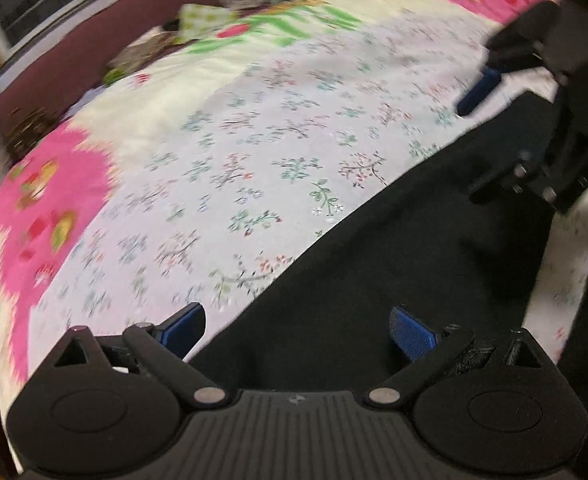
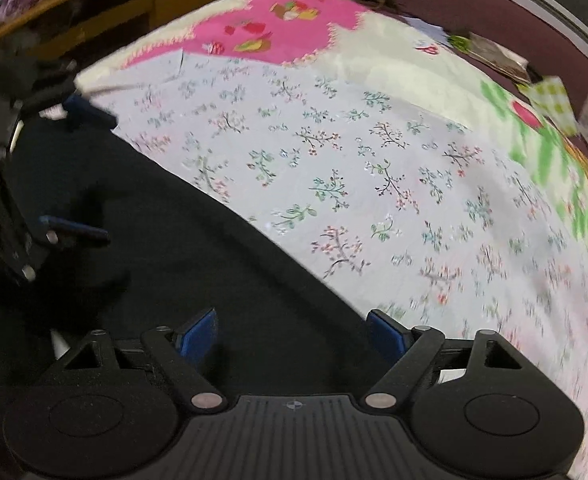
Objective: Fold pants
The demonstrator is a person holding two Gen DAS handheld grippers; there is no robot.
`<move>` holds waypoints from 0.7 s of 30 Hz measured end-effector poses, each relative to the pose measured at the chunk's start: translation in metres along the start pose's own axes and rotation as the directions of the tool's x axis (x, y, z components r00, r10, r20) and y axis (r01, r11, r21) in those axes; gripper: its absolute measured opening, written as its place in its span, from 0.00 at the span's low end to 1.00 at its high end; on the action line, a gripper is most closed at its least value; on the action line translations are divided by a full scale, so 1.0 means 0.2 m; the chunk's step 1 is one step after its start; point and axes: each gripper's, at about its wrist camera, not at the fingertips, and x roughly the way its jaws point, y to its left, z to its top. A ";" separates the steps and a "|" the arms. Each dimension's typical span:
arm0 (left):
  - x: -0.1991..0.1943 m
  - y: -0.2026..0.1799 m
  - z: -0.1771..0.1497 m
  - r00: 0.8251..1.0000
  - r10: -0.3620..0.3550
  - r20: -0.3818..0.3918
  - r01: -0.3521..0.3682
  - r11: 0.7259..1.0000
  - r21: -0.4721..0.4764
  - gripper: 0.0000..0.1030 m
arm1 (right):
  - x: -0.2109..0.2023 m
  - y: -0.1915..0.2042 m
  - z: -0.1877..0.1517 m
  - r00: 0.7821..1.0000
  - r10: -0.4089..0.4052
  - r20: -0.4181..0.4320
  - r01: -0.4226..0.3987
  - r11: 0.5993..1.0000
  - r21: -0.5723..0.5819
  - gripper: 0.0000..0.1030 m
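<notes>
The left gripper (image 1: 297,330) has its jaws spread wide, blue pads apart with nothing pinched between them; it hangs tilted down over the edge of the black pants (image 1: 373,280). The right gripper (image 2: 292,334) is likewise open and holds nothing, its pads poised above the same dark cloth, though whether they touch it is unclear. Each gripper shows at the side of the other's view. The pants lie flat on a floral sheet (image 2: 373,168), spread over a pink and cream blanket (image 1: 54,184) covering the bed. Loose clothes (image 1: 198,20) lie at the far edge.
</notes>
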 end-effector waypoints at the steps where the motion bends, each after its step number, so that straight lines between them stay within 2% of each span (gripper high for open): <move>1: 0.04 0.02 0.01 1.000 -0.016 -0.006 0.016 0.999 0.029 1.00 | 0.04 -0.03 0.01 1.000 0.002 -0.008 -0.002 1.000 -0.010 0.64; 4: 0.15 0.03 0.02 0.999 -0.042 -0.029 0.044 0.995 0.088 1.00 | 0.15 -0.10 0.02 0.999 0.013 -0.042 -0.015 0.999 -0.032 0.59; 6: 0.22 0.05 0.03 0.995 -0.065 -0.070 0.072 0.991 0.113 1.00 | 0.23 -0.13 0.03 0.997 0.045 -0.068 -0.048 0.998 -0.049 0.50; 9: 0.32 0.07 0.03 0.988 -0.096 -0.125 0.111 0.986 0.123 0.89 | 0.33 -0.16 0.04 0.988 0.097 -0.118 -0.104 0.993 -0.058 0.35; 14: 0.42 0.12 0.00 0.968 -0.166 -0.187 0.181 0.981 0.063 0.87 | 0.47 -0.20 0.05 0.968 0.172 -0.183 -0.178 0.984 -0.016 0.35; 17: 0.47 0.15 -0.01 0.956 -0.197 -0.217 0.205 0.979 0.016 0.89 | 0.50 -0.20 0.04 0.964 0.180 -0.197 -0.187 0.982 -0.020 0.33; 19: 0.49 0.16 -0.02 0.952 -0.210 -0.222 0.216 0.976 0.000 0.89 | 0.51 -0.20 0.05 0.963 0.182 -0.200 -0.191 0.981 -0.026 0.24; 21: 0.49 0.16 -0.02 0.952 -0.203 -0.230 0.205 0.979 -0.016 0.86 | 0.50 -0.20 0.05 0.965 0.170 -0.201 -0.179 0.984 -0.028 0.06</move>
